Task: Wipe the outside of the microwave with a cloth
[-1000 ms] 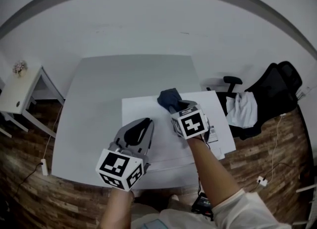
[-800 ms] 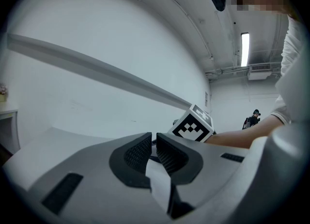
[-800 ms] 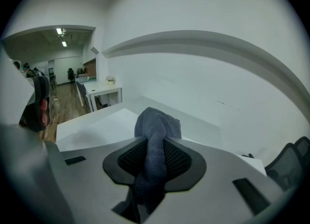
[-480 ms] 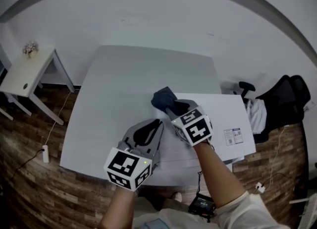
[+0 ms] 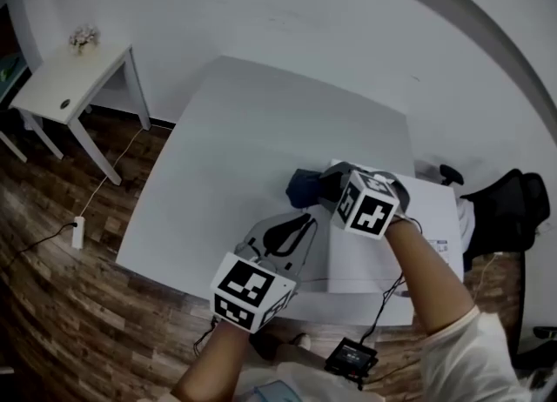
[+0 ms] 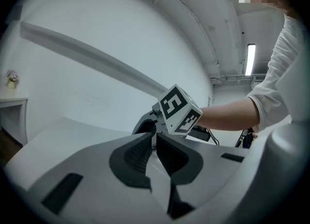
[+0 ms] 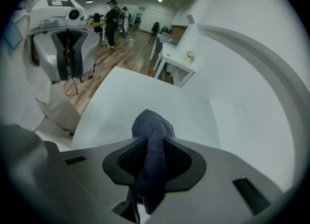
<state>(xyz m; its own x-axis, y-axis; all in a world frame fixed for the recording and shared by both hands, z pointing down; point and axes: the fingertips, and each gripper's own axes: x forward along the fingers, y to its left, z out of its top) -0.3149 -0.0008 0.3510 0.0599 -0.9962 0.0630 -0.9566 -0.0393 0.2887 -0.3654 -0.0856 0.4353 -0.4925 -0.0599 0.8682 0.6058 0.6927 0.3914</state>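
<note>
The microwave (image 5: pixel 370 261) is a white box at the right end of the white table (image 5: pixel 226 148), seen from above. My right gripper (image 5: pixel 326 184) points steeply down at the box's left edge, shut on a dark blue cloth (image 5: pixel 304 188). In the right gripper view the cloth (image 7: pixel 152 136) bunches up between the pads and pokes out past the right gripper (image 7: pixel 154 162). My left gripper (image 5: pixel 300 222) hovers level in front of the box, shut with nothing in it. In the left gripper view the left gripper (image 6: pixel 155 143) points at the right gripper's marker cube (image 6: pixel 177 110).
A small white side table (image 5: pixel 70 78) stands at the far left by the wall. A black office chair (image 5: pixel 509 209) is behind the microwave at the right. A power strip (image 5: pixel 77 233) and a black device (image 5: pixel 351 358) lie on the wood floor.
The right gripper has rolled and carried the cloth from the microwave's top to its left edge. The left gripper has shifted right. The head view has swung left.
</note>
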